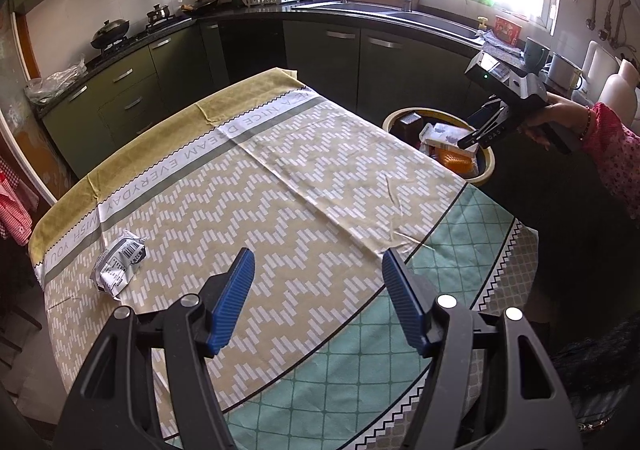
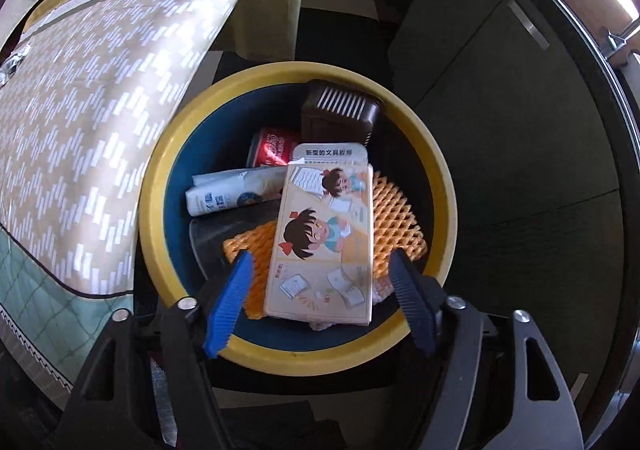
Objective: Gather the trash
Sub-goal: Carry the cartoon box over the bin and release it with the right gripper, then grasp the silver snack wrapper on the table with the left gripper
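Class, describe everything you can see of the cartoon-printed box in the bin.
The cartoon-printed box is a flat, pale rectangular carton, seemingly cardboard, showing a dark-haired girl with papers and books. It lies face up, slightly tilted, on top of the trash in the yellow-rimmed bin, resting on orange foam netting. The right gripper is open; its fingers flank the box in view, apparently not touching it.

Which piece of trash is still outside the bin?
The crumpled silver wrapper with a barcode, lying on the tablecloth at the table's left side. The cartoon box, red can and orange foam net lie inside the yellow-rimmed bin.
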